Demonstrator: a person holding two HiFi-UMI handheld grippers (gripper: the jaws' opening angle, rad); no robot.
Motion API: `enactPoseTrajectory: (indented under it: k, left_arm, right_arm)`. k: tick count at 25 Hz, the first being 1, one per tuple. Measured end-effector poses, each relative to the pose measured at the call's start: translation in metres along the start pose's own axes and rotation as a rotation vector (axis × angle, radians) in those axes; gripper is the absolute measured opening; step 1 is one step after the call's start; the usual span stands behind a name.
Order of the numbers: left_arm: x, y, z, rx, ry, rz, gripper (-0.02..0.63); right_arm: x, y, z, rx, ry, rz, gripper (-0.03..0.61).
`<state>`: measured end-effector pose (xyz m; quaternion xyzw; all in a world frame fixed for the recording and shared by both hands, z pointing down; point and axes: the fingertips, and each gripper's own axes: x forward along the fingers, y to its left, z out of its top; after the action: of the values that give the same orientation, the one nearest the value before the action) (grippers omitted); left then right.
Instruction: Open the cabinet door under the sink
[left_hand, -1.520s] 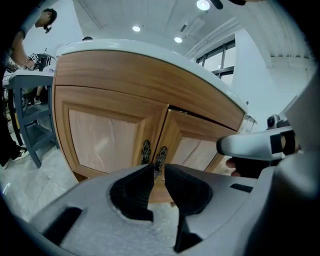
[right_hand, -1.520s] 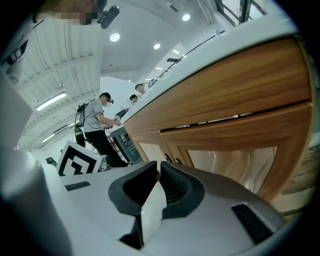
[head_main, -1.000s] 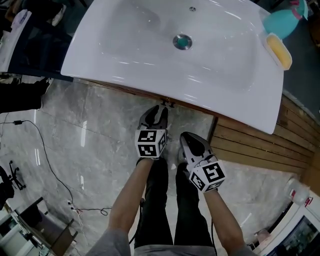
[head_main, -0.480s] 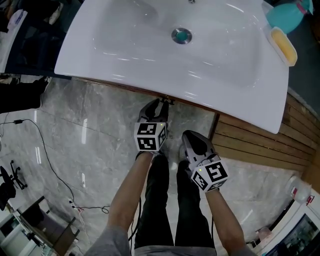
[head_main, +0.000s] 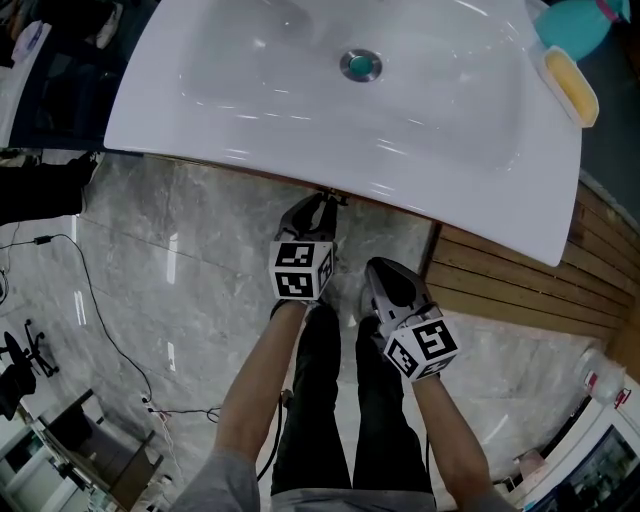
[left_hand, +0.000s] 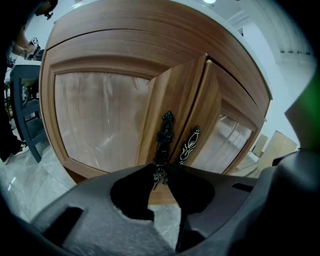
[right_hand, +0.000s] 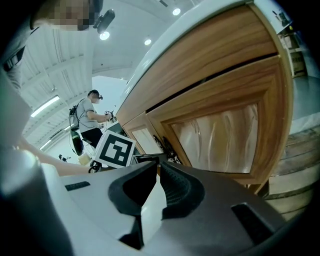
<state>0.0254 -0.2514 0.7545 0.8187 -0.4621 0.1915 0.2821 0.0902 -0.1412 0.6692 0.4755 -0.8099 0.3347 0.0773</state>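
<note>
Head view steeply down on sink (head_main: 300, 80), gripper views close, sharing cabinet doors (left_hand: 175, 100)

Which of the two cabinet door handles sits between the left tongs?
The darker handle; the left tongs have just been closing around its lower end. The paler handle to its right is outside them.

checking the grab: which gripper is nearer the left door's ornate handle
Left. The left gripper has just been closing its fingers on the ornate door handle; the right gripper sits further back, to its right.
</note>
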Motion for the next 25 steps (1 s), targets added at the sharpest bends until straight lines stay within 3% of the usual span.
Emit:
enactPoseTrajectory:
  k: [25]
  left_arm:
    - [-0.028, 0.0, -0.018, 0.058, 0.027, -0.021, 0.083]
  right_arm:
    - [0.003, -0.002, -0.005, -0.018, 0.059, 0.129, 0.012]
